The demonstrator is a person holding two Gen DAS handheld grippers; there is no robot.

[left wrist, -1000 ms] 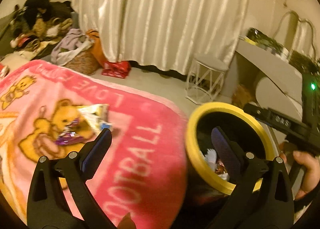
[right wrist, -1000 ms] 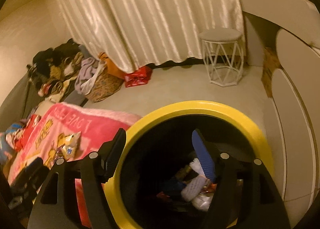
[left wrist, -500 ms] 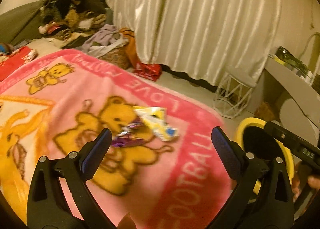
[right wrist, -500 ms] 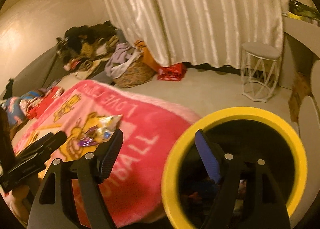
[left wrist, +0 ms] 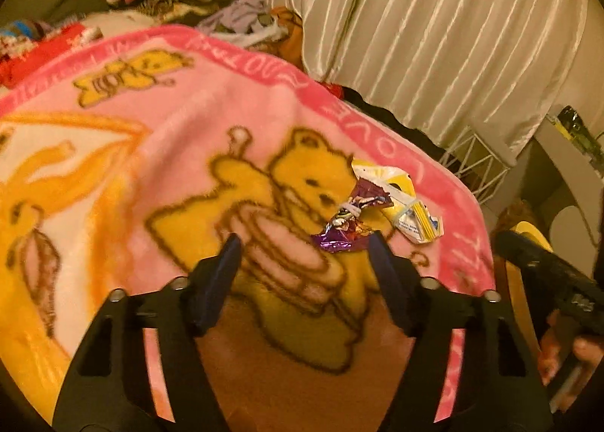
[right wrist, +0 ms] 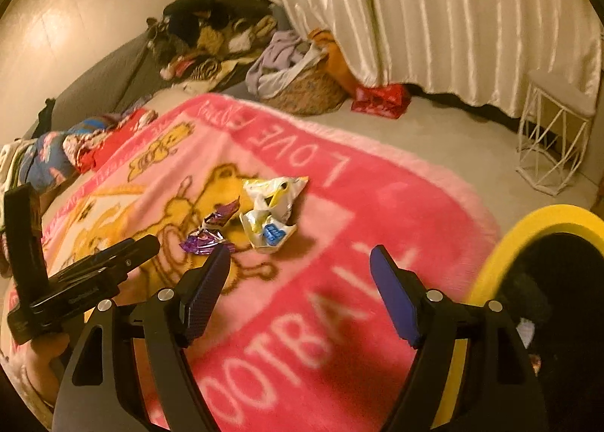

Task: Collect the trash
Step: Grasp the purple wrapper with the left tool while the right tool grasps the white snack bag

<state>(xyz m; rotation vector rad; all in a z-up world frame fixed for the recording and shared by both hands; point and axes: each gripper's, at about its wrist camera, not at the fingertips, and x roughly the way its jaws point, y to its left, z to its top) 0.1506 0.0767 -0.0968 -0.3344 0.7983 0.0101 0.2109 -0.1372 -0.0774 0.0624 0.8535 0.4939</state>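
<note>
Two wrappers lie together on the pink bear blanket (left wrist: pixel 158 122): a crumpled purple foil wrapper (left wrist: pixel 349 226) and a white and yellow packet (left wrist: pixel 402 201). My left gripper (left wrist: pixel 304 243) hovers just short of the purple wrapper; its jaws are closing and nothing is between them. In the right wrist view the purple wrapper (right wrist: pixel 211 233) and the packet (right wrist: pixel 270 211) lie ahead and to the left of my right gripper (right wrist: pixel 300 256), which stands open and empty over the blanket (right wrist: pixel 339 228). The yellow-rimmed black bin (right wrist: pixel 536 228) is at the right edge.
A laundry basket (right wrist: pixel 305 88) and a pile of clothes (right wrist: pixel 211 39) sit at the back by the cream curtain (right wrist: pixel 434 16). A red bag (right wrist: pixel 381 99) lies on the floor, and a white wire stool (right wrist: pixel 551 141) stands at the right. Folded clothes (right wrist: pixel 60 156) lie left of the blanket.
Both grippers have swung left from over the bin to above the blanket, nearer the wrappers. The left gripper's jaws have narrowed; the right gripper's have widened a little.
</note>
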